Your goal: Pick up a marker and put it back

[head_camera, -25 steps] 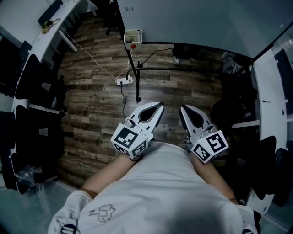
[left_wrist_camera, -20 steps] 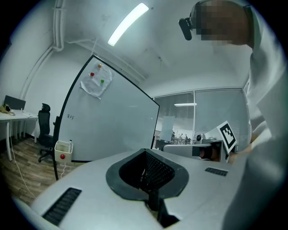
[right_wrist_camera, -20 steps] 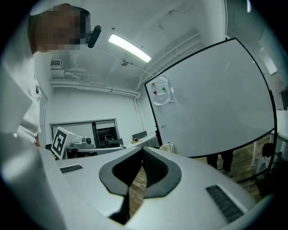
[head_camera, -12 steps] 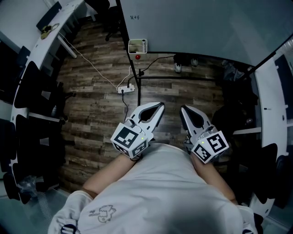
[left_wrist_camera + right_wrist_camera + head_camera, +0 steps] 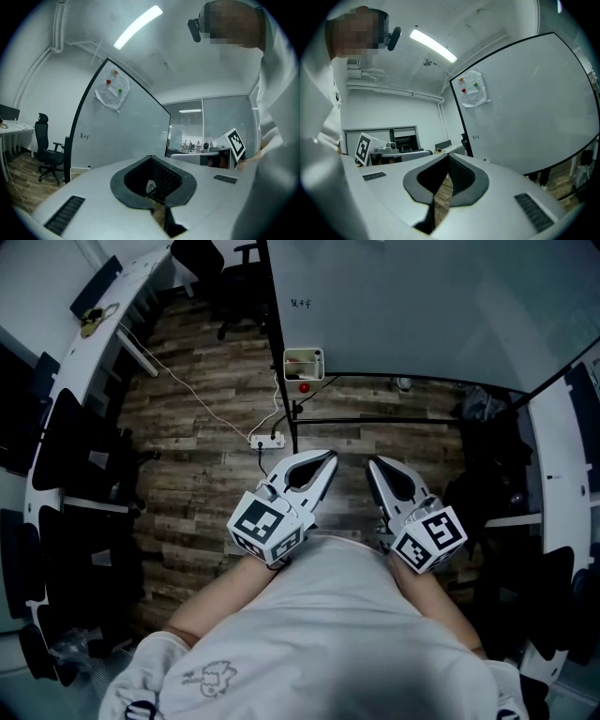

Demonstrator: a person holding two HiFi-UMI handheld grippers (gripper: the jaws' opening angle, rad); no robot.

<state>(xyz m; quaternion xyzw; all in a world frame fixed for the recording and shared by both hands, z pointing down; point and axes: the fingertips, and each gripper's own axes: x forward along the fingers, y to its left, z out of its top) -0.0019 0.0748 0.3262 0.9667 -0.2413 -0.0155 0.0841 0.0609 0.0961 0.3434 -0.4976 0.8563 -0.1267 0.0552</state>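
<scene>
A small white tray (image 5: 305, 363) hangs at the lower edge of the whiteboard (image 5: 422, 306), with a red round item (image 5: 303, 387) just below it. What lies in the tray is too small to make out as markers. My left gripper (image 5: 327, 457) is held close to the person's body, shut and empty, pointing toward the board's stand. My right gripper (image 5: 372, 465) is beside it, also shut and empty. In the left gripper view the jaws (image 5: 152, 159) meet with nothing between them. The right gripper view shows its jaws (image 5: 449, 157) closed the same way, facing the whiteboard (image 5: 525, 108).
The black whiteboard stand (image 5: 375, 418) and a power strip (image 5: 265, 439) with a white cable lie on the wooden floor ahead. Office chairs (image 5: 84, 465) and a white desk (image 5: 103, 306) line the left; another desk (image 5: 562, 474) curves along the right.
The whiteboard, its tray and the power strip have slid down and rightward in the head view, so the person has moved nearer the board. Both grippers keep the same pose, shut.
</scene>
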